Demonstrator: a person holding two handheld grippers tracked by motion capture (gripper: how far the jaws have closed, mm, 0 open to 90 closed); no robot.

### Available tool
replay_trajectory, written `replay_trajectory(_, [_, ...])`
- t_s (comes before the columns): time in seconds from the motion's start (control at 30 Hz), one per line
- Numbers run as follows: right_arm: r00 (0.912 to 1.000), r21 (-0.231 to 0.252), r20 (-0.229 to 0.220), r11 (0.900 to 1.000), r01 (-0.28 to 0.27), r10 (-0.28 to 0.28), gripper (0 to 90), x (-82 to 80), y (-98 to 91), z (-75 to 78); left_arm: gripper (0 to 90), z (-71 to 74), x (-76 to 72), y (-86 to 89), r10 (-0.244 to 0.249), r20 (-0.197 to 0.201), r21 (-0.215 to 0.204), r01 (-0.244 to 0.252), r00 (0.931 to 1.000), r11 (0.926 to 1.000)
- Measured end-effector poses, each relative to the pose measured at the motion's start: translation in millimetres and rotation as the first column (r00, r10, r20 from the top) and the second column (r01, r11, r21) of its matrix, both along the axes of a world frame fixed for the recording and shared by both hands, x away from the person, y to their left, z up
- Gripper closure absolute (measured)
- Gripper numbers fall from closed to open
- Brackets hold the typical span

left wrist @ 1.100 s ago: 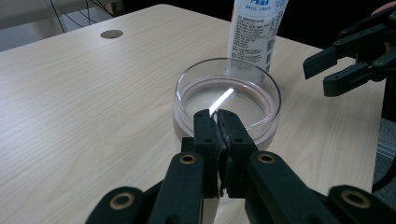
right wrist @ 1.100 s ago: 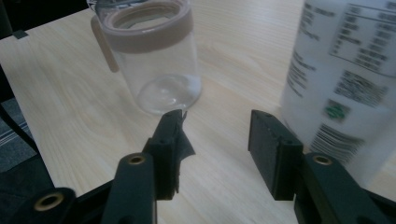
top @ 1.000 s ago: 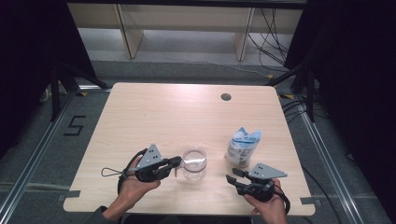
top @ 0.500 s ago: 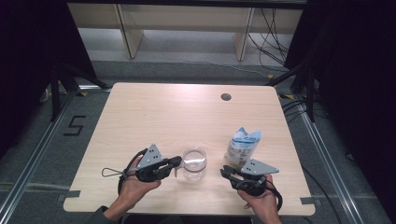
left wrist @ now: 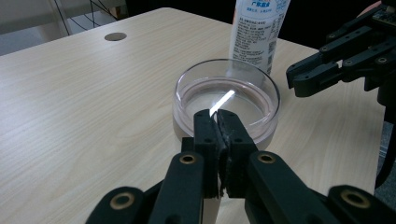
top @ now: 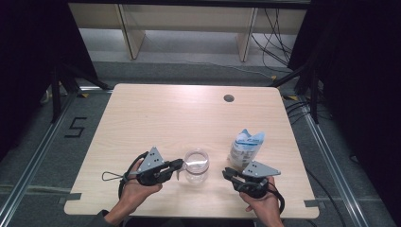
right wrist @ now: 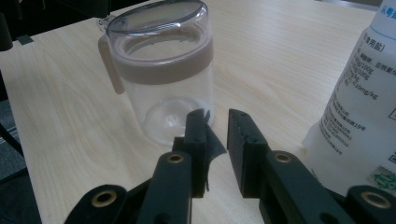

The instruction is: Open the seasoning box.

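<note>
Clear plastic jar (top: pixel 196 166) with a beige collar and clear lid stood near the front edge of the bench (top: pixel 156 118), between the two hands. Left claw (top: pixel 178 165) sat at the jar's left rim, jaws closed almost fully; in the left gripper view they looked pinched on something thin at the jar's near edge (left wrist: pixel 219 122), probably the lid's tab or handle, exact part hard to tell. Right claw (top: pixel 228 173) hung just right of the jar, not touching it; its jaws had just been closing, with a narrow gap left in the right gripper view (right wrist: pixel 216 128) and nothing between them. White salt pouch (top: pixel 246 147) stood upright right of the jar, just behind the right claw. Step in hand, as I judged it: left claw steadying or gripping the jar at its lid while the right got into position. Next move probably called for the right claw to take the pouch or brace the jar body so the lid could come open; the jar looked light and could tip.
</note>
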State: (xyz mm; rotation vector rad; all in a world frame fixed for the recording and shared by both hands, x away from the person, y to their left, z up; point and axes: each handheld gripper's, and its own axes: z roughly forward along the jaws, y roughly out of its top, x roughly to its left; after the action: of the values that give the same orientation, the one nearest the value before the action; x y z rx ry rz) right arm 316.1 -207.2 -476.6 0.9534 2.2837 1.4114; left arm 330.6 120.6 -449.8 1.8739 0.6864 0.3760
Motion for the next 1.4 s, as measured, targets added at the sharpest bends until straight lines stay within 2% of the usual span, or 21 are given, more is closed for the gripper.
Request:
replay_trajectory(0.03, [0.9997, -0.014, 0.026, 0.9999, -0.001, 0.001, 78.6, 2.4, -0.9, -0.3, 86.3, 0.1, -0.2, 0.2, -0.002, 0.006, 0.004, 0.002, 1.0, 1.0])
replay_trajectory(0.1, [0.9996, -0.006, 0.027, 1.0, 0.004, -0.004, 78.6, 3.2, -0.2, -0.7, 86.2, 0.1, -0.6, 0.1, -0.002, 0.006, 0.003, 0.002, 1.0, 1.0])
replay_trajectory(0.2, [0.9997, 0.001, 0.015, 0.9999, -0.017, 0.017, 78.9, 6.7, 2.9, -1.2, 86.3, 0.3, -1.0, 0.6, -0.002, 0.004, 0.002, 0.002, 1.0, 1.0])
replay_trajectory(0.23, [0.9997, -0.002, 0.019, 0.9999, -0.012, 0.012, 79.1, 7.5, 3.0, -1.3, 86.3, 0.0, -1.2, 0.9, -0.005, 0.006, -0.003, 0.005, 1.0, 1.0])
replay_trajectory(0.3, [1.0, -0.001, -0.009, 1.0, -0.001, 0.001, 79.3, 6.0, 5.2, 0.2, 86.1, 0.0, -1.6, 0.9, -0.007, 0.01, -0.002, 0.007, 0.9999, 1.0])
replay_trajectory(0.33, [1.0, -0.001, -0.009, 1.0, -0.001, 0.001, 79.3, 6.0, 5.2, 0.2, 86.1, 0.0, -1.6, 0.9, -0.007, 0.01, -0.002, 0.007, 0.9999, 1.0])
replay_trajectory(0.47, [0.9991, -0.015, 0.034, 0.9996, -0.025, 0.025, 79.6, 10.6, 7.4, 0.8, 86.2, 0.3, -3.0, 1.5, -0.006, 0.014, 0.007, 0.006, 0.9999, 1.0])
replay_trajectory(0.5, [0.9995, -0.015, 0.017, 0.9995, -0.027, 0.027, 79.6, 10.3, 8.6, 1.3, 86.3, 0.2, -3.0, 1.8, -0.006, 0.015, 0.007, 0.006, 0.9999, 1.0])
replay_trajectory(0.63, [0.9993, -0.021, 0.033, 0.9997, -0.016, 0.017, 79.7, 12.6, 9.1, 1.3, 86.3, -0.3, -3.7, 1.9, 0.0, 0.016, 0.003, 0.0, 0.9999, 1.0])
replay_trajectory(0.67, [0.9999, -0.002, -0.008, 1.0, -0.007, 0.007, 79.7, 10.0, 11.3, 1.4, 86.2, -0.2, -4.0, 2.1, -0.001, 0.019, 0.009, 0.001, 0.9998, 1.0])
replay_trajectory(0.7, [0.9992, -0.006, 0.023, 0.9995, -0.032, 0.032, 79.8, 14.1, 11.3, 0.7, 86.2, -0.3, -4.1, 2.0, -0.001, 0.021, 0.01, 0.001, 0.9998, 0.9999])
replay_trajectory(0.73, [0.9997, 0.003, 0.006, 0.9997, -0.025, 0.025, 80.0, 13.4, 12.1, 1.1, 86.3, -0.5, -4.0, 2.1, 0.0, 0.02, 0.007, 0.0, 0.9998, 1.0])
replay_trajectory(0.8, [0.9999, 0.007, 0.012, 0.9999, -0.008, 0.008, 80.0, 13.1, 12.8, 1.1, 86.2, -0.6, -4.1, 2.2, 0.0, 0.02, 0.007, 0.0, 0.9998, 1.0])
replay_trajectory(0.83, [0.9999, 0.006, -0.006, 0.9999, -0.011, 0.011, 80.1, 12.7, 13.7, 1.5, 86.2, -0.7, -4.2, 2.1, 0.0, 0.022, 0.007, 0.0, 0.9998, 1.0])
replay_trajectory(0.9, [0.9998, 0.0, 0.004, 0.9998, -0.018, 0.018, 80.2, 13.9, 14.0, 1.2, 86.2, -0.6, -4.3, 2.1, -0.001, 0.023, 0.009, 0.001, 0.9997, 1.0])
replay_trajectory(0.97, [0.9993, -0.02, 0.033, 0.9996, -0.019, 0.02, 80.6, 16.6, 15.0, 1.5, 86.2, -1.1, -4.4, 2.0, 0.002, 0.027, 0.004, -0.002, 0.9996, 1.0])
replay_trajectory(1.03, [0.9997, -0.012, 0.011, 0.9997, -0.02, 0.02, 80.8, 16.4, 16.4, 1.9, 86.2, -1.4, -4.5, 1.8, 0.004, 0.028, 0.0, -0.004, 0.9996, 1.0])
replay_trajectory(1.1, [0.9994, 0.0, 0.016, 0.9996, -0.03, 0.03, 81.0, 18.2, 17.1, 1.6, 86.2, -1.6, -4.5, 1.9, 0.004, 0.027, -0.002, -0.004, 0.9996, 1.0])
replay_trajectory(1.2, [0.9999, 0.01, -0.007, 0.9998, -0.015, 0.015, 81.2, 17.3, 18.5, 2.0, 86.2, -2.0, -5.8, 1.5, 0.01, 0.027, -0.001, -0.01, 0.9996, 1.0])
replay_trajectory(1.23, [0.9999, 0.001, -0.011, 1.0, -0.009, 0.009, 81.3, 17.0, 18.2, 2.7, 86.3, -1.9, -5.3, 2.1, 0.005, 0.032, 0.003, -0.005, 0.9995, 1.0])
replay_trajectory(1.4, [0.9996, -0.01, 0.01, 0.9996, -0.026, 0.026, 81.5, 19.7, 19.3, 2.7, 86.3, -2.6, -5.5, 2.1, 0.007, 0.032, -0.005, -0.007, 0.9995, 1.0])
